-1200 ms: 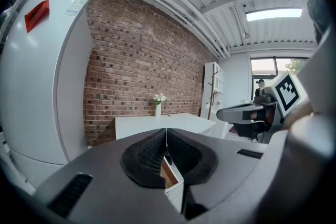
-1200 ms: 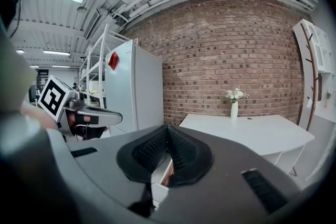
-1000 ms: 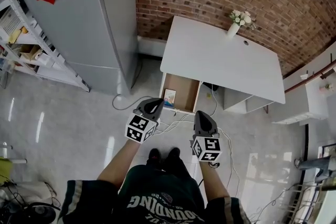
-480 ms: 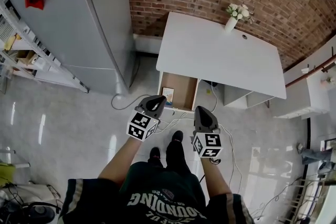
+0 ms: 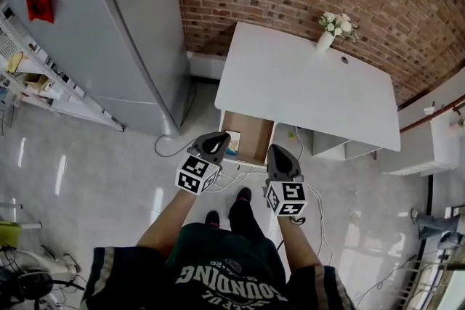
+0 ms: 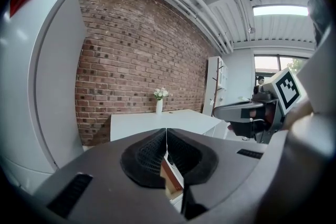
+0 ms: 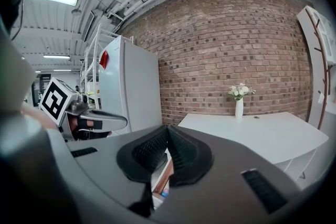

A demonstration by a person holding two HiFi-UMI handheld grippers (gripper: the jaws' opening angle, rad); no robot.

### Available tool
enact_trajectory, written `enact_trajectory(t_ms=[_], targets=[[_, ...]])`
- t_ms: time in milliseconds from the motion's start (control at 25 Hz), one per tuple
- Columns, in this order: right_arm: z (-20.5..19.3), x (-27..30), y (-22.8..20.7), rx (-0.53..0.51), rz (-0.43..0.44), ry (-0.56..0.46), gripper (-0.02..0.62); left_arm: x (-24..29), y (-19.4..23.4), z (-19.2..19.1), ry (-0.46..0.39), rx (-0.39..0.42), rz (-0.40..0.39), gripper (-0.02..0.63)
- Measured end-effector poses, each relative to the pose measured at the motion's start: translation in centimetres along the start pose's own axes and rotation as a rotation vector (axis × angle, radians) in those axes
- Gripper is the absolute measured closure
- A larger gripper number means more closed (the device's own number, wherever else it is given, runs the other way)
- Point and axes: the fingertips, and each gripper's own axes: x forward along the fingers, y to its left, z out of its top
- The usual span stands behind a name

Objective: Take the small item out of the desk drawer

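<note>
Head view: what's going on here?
A person stands facing the white rectangular desk, whose wooden drawer is pulled open. They hold a dark two-jaw gripper in each hand. The left gripper and the right gripper are both shut with nothing between the jaws, held close to the drawer's near edge. A small colourful item lies in the drawer's near left corner, untouched, so nothing has been taken out yet.

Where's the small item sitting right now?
Head view: the small item lies in the open drawer, at its left side, below the white desk and just ahead of the left gripper.
</note>
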Motion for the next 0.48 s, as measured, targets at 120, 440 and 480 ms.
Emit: enact_trajectory(t_ms=[120, 440, 480], targets=[[0.6, 2.0, -1.2, -0.005, 0.022, 0.001, 0.572, 1.8, 0.8, 0.7, 0.004, -0.001, 0.017, 0.591], [2.1, 6.0, -4.6, -0.004, 0.101, 0.007, 0.571, 5.9, 2.4, 2.4, 0.010, -0.018, 0.092, 0.591], [2.2, 6.4, -5.0, -0.005, 0.112, 0.008, 0.571, 6.3, 2.5, 2.5, 0.011, -0.021, 0.102, 0.591]])
